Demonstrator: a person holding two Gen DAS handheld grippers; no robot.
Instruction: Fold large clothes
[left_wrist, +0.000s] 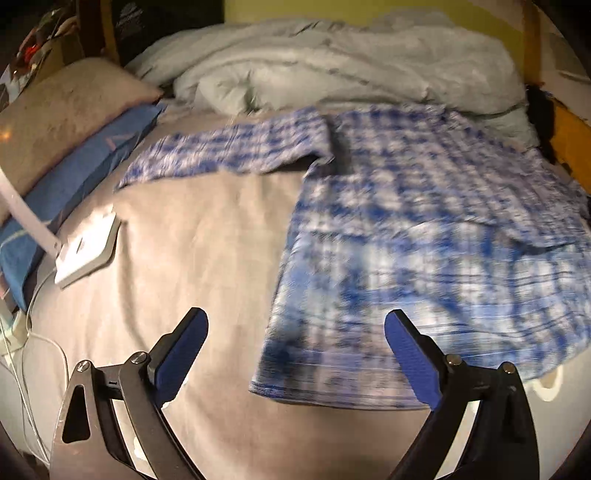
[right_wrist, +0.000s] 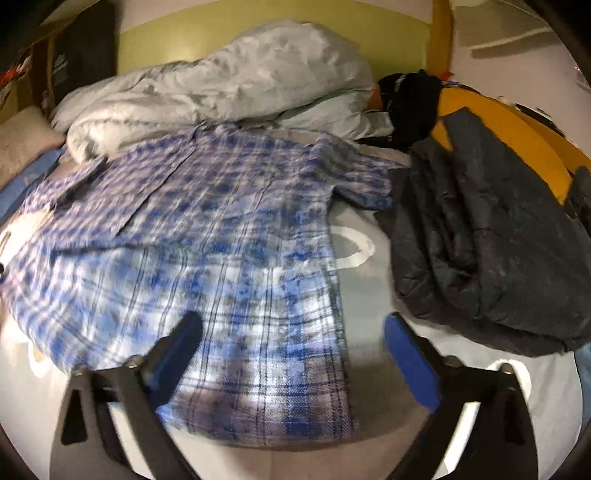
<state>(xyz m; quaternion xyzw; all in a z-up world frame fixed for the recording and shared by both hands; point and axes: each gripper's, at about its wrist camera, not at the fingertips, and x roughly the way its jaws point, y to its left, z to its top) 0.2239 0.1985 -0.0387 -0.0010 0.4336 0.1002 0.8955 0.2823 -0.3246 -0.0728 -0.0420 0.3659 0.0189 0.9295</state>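
Note:
A blue and white plaid shirt (left_wrist: 406, 229) lies spread flat on the bed, one sleeve stretched out to the left. My left gripper (left_wrist: 295, 332) is open and empty, above the shirt's lower left hem corner. In the right wrist view the same shirt (right_wrist: 207, 258) fills the middle. My right gripper (right_wrist: 291, 332) is open and empty, above the shirt's lower right hem. Both views are blurred.
A rumpled grey duvet (left_wrist: 332, 66) lies behind the shirt. A pillow (left_wrist: 62, 114), a blue pillowcase (left_wrist: 74, 177) and a white device with cables (left_wrist: 86, 247) lie at the left. A dark folded jacket (right_wrist: 491, 240) and a black item (right_wrist: 410, 103) lie at the right.

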